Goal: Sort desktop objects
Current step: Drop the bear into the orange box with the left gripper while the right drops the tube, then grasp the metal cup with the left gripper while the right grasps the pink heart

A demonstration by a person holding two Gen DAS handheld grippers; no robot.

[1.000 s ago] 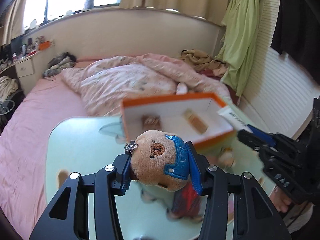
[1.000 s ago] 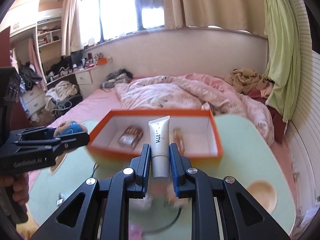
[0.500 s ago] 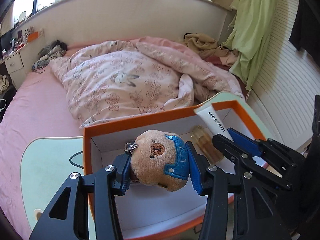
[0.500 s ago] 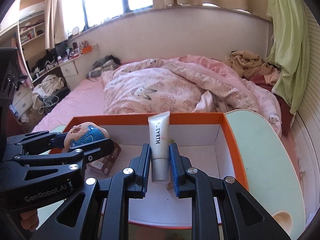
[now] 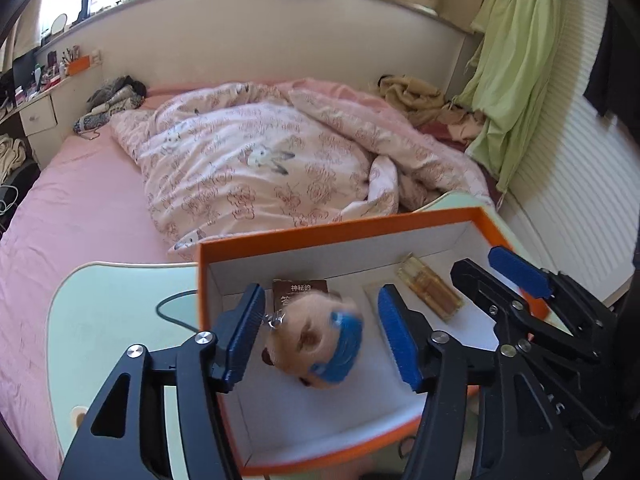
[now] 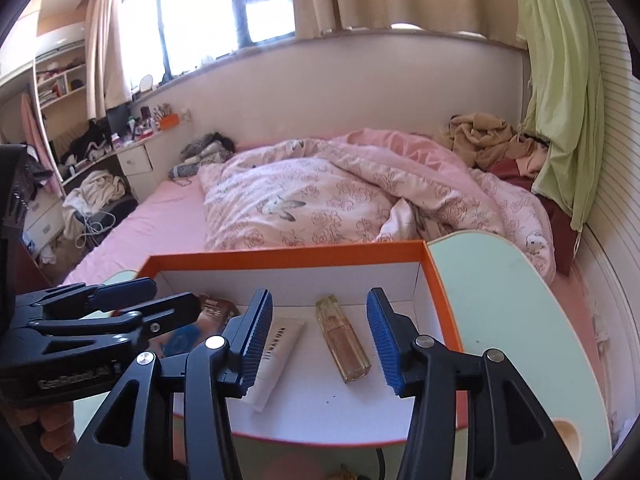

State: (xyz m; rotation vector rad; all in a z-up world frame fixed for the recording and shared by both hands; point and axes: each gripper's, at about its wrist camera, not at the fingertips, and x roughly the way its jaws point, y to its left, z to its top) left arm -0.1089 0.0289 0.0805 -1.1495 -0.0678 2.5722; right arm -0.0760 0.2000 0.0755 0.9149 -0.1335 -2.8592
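An orange box with a white inside (image 5: 340,228) (image 6: 288,254) sits on the pale green table (image 5: 112,312) (image 6: 500,292). My left gripper (image 5: 320,336) is open over the box; the plush pig head with a blue cap (image 5: 320,344) lies blurred between its fingers, loose in the box. My right gripper (image 6: 320,336) is open above the box; the white tube (image 6: 276,360) lies on the box floor by its left finger. A golden bottle (image 6: 344,344) (image 5: 430,292) and a small brown booklet (image 5: 300,290) (image 6: 216,308) also lie in the box.
A bed with a pink floral duvet (image 5: 260,160) (image 6: 340,200) lies beyond the table. A green curtain (image 6: 560,100) hangs at the right by a white slatted wall. A cluttered desk and shelves (image 6: 100,140) stand at the far left. A black cable (image 5: 172,312) lies on the table.
Both grippers have opened over the box. The plush pig has dropped from my left gripper and the white tube from my right gripper onto the box floor.
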